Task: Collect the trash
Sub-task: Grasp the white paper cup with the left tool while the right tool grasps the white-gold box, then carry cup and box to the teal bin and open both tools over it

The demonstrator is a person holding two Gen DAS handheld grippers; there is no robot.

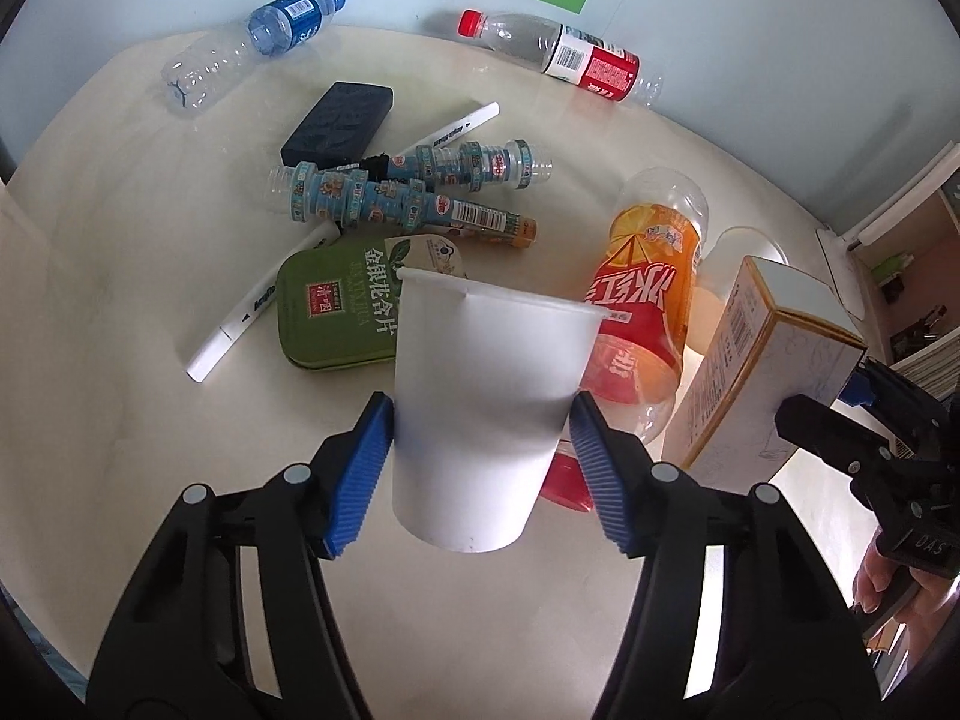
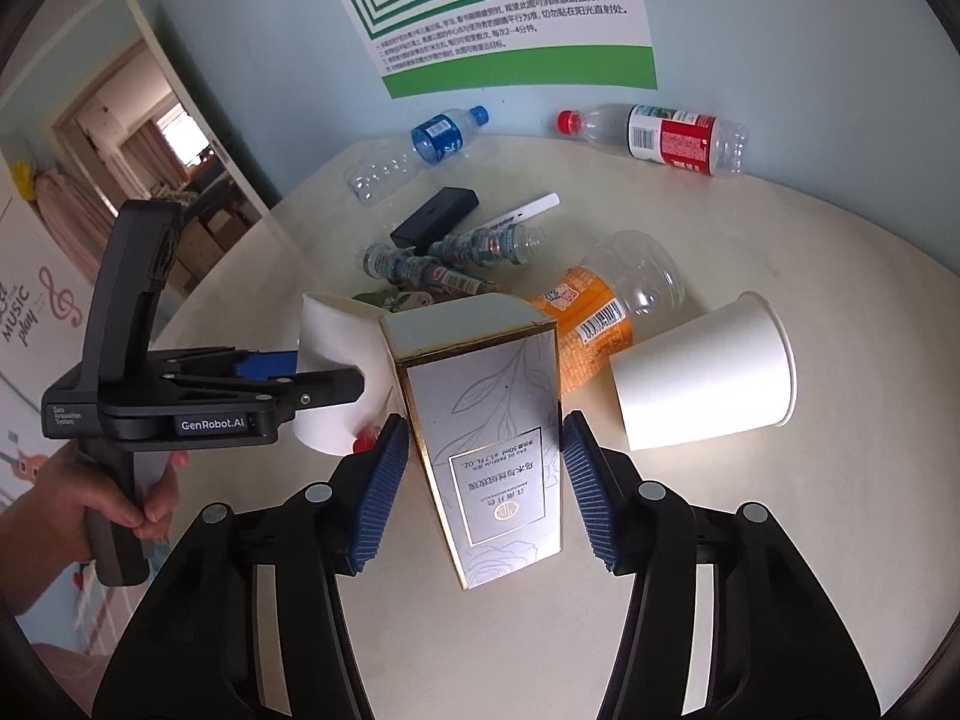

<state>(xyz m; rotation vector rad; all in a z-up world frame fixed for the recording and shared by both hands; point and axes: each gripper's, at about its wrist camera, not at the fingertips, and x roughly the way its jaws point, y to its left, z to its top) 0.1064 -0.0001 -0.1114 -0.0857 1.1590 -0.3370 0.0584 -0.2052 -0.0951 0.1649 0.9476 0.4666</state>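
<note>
My left gripper (image 1: 480, 420) is shut on a white paper cup (image 1: 486, 396) and holds it above the table; the cup also shows in the right wrist view (image 2: 330, 372). My right gripper (image 2: 480, 438) is shut on a silver perfume box with gold edges (image 2: 486, 420), which also shows in the left wrist view (image 1: 756, 360). The two grippers are side by side. An orange drink bottle (image 1: 648, 312) lies just beyond the cup. A second paper cup (image 2: 708, 378) lies on its side to the right of the box.
On the round cream table (image 1: 120, 276) lie a green tin (image 1: 336, 312), small blue-labelled bottles (image 1: 408, 186), white markers (image 1: 240, 312), a black case (image 1: 339, 126), a blue-capped bottle (image 1: 252, 42) and a red-capped bottle (image 1: 558, 54). A wall with a poster (image 2: 498, 12) stands behind.
</note>
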